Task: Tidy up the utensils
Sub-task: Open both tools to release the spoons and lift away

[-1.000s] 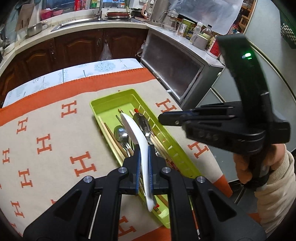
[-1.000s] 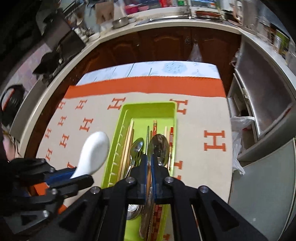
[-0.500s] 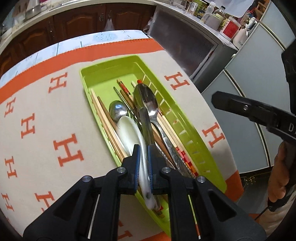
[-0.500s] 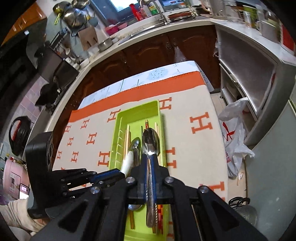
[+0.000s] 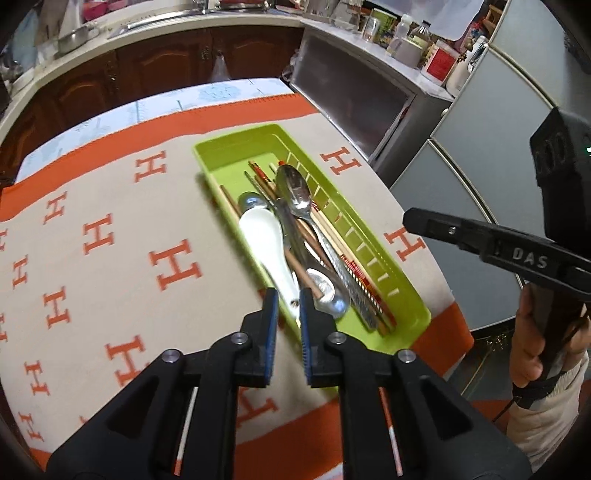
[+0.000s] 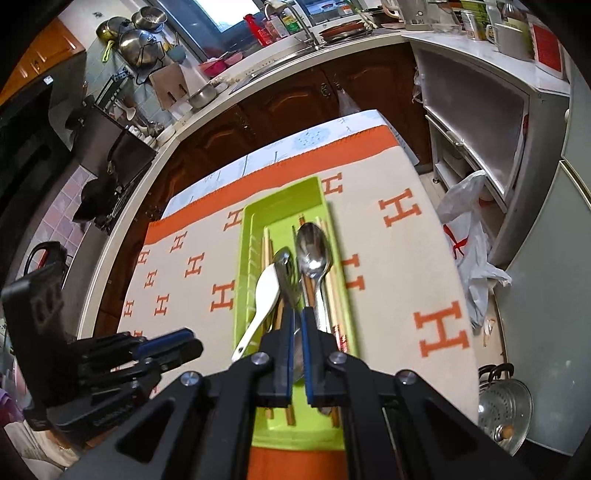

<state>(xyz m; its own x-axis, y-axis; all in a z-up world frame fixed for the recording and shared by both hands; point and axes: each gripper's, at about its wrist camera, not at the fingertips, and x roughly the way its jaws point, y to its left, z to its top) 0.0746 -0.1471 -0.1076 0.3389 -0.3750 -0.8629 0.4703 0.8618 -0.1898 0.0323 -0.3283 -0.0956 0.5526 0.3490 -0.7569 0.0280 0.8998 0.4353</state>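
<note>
Lying in the green tray [image 5: 402,284] on the tabletop [image 5: 110,229], the white spoon [image 5: 266,240] rests free because the left hand-held gripper [image 5: 285,302] is spread; the right hand-held gripper [image 6: 297,325] too, beside the big metal spoon [image 6: 314,251].

chopsticks [image 5: 334,242] half buried, counter jars [image 5: 388,31] blurred

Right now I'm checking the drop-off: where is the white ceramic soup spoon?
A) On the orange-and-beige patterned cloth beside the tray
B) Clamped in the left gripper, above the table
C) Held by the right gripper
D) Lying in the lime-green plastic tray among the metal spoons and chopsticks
D: the white ceramic soup spoon lies in the lime-green plastic tray, and the left gripper is open around its handle end.
</note>
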